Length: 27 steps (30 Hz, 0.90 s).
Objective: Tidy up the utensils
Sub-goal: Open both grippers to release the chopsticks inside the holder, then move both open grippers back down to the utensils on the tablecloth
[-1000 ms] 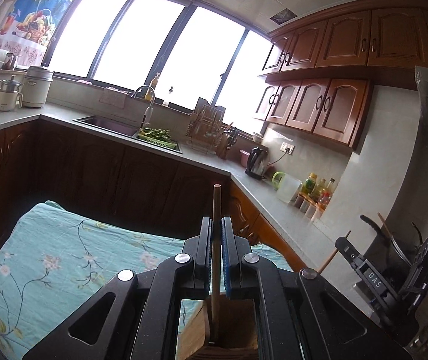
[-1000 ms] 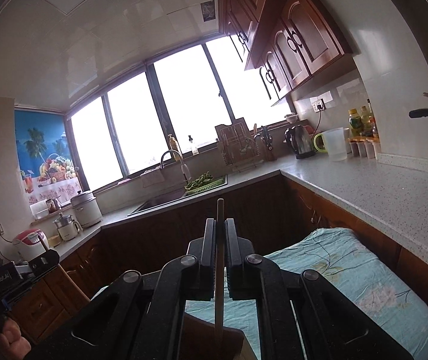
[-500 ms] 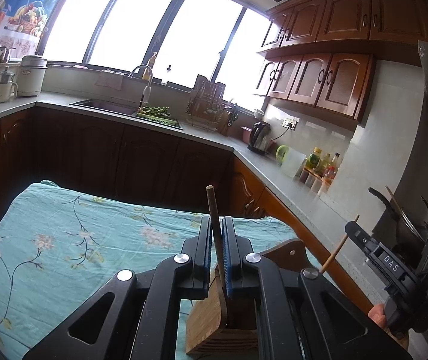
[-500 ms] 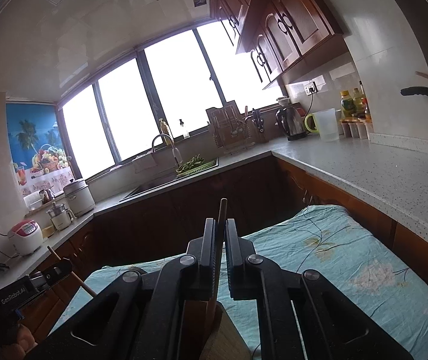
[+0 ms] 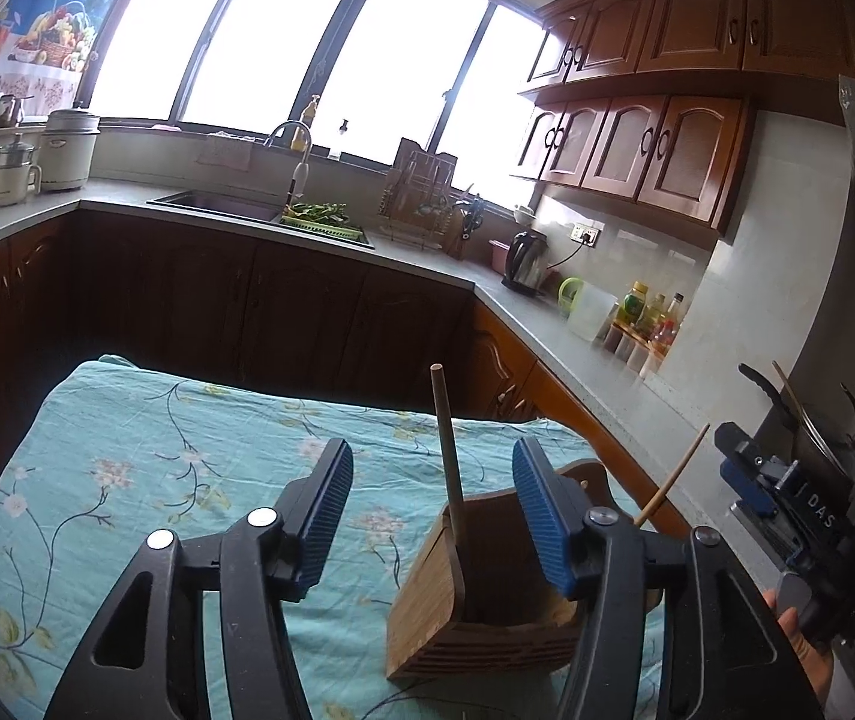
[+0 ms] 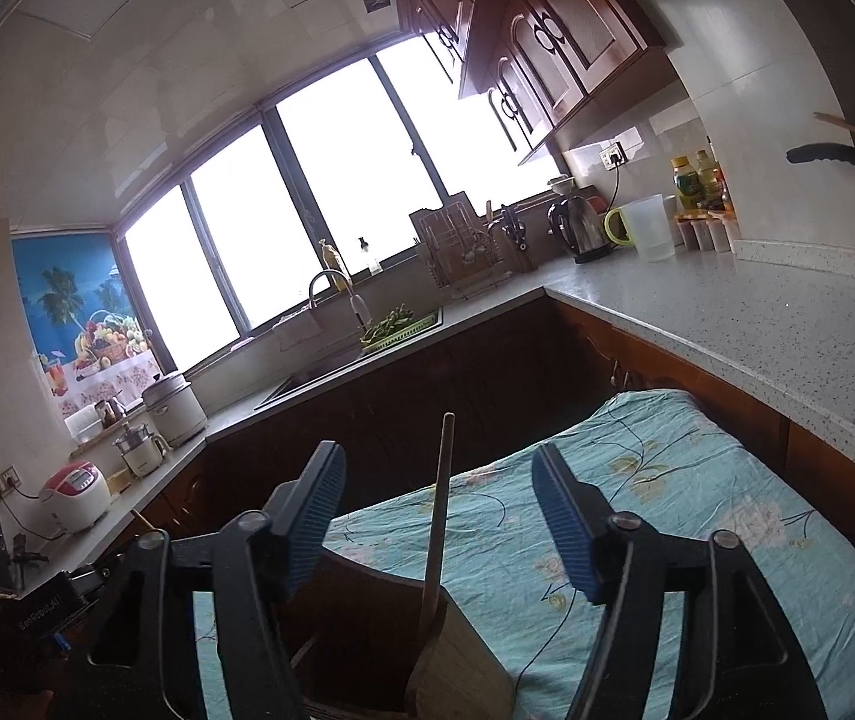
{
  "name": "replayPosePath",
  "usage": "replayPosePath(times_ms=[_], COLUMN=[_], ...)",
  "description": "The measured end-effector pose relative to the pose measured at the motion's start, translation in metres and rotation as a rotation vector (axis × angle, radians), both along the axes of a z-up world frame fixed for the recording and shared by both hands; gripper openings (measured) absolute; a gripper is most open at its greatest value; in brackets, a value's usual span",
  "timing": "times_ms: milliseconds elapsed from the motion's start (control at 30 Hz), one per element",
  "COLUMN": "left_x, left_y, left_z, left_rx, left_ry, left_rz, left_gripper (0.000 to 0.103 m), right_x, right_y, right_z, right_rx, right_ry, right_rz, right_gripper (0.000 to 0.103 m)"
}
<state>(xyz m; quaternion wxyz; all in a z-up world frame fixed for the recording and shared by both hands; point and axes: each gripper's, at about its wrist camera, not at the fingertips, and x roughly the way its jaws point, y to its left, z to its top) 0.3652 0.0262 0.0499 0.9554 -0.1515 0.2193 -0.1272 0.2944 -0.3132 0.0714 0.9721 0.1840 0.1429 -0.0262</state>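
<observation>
Letting go looks like the step in hand: my left gripper [image 5: 432,516] has its blue-padded fingers [image 5: 326,504] spread wide, and the thin brown wooden chopstick [image 5: 448,468] stands free between them, touching neither pad, its lower end down in the open-topped slatted wooden holder box [image 5: 427,612] just under the fingertips. My right gripper [image 6: 439,531] is spread wide too, with a second wooden chopstick [image 6: 436,534] leaning between its fingers into the same holder, apart from both pads. Count: two chopsticks and one holder on the teal floral tablecloth [image 5: 127,468]. Next, I reckon, both grippers lift straight back without brushing the sticks, then look for whatever utensils remain; none show beyond the fingertips.
</observation>
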Motion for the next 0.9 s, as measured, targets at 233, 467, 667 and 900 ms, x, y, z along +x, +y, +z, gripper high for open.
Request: replayPosePath(times_ms=[233,467,667,900], left_x=[-0.056,-0.122,-0.17,-0.205], left_y=[0.019,0.033,0.045,0.047], left_z=[0.001,-0.004,-0.006,-0.022], left_rx=[0.009,0.014,0.005,-0.004], left_ry=[0.018,0.089,0.148,0.233], left_rz=[0.046,0.06,0.053,0.046], left_gripper=[0.08,0.083,0.083,0.083], right_x=[-0.043,-0.096,-0.136,-0.164], right_y=[0.006,0.023,0.033,0.039], right_z=[0.013,0.003,-0.014,-0.045], right_rx=[0.009,0.001,-0.009,-0.011], right_ry=[0.007,0.059,0.12,0.206], right_rz=[0.056,0.132,0.148,0.159], right_gripper=[0.102,0.102,0.102,0.102])
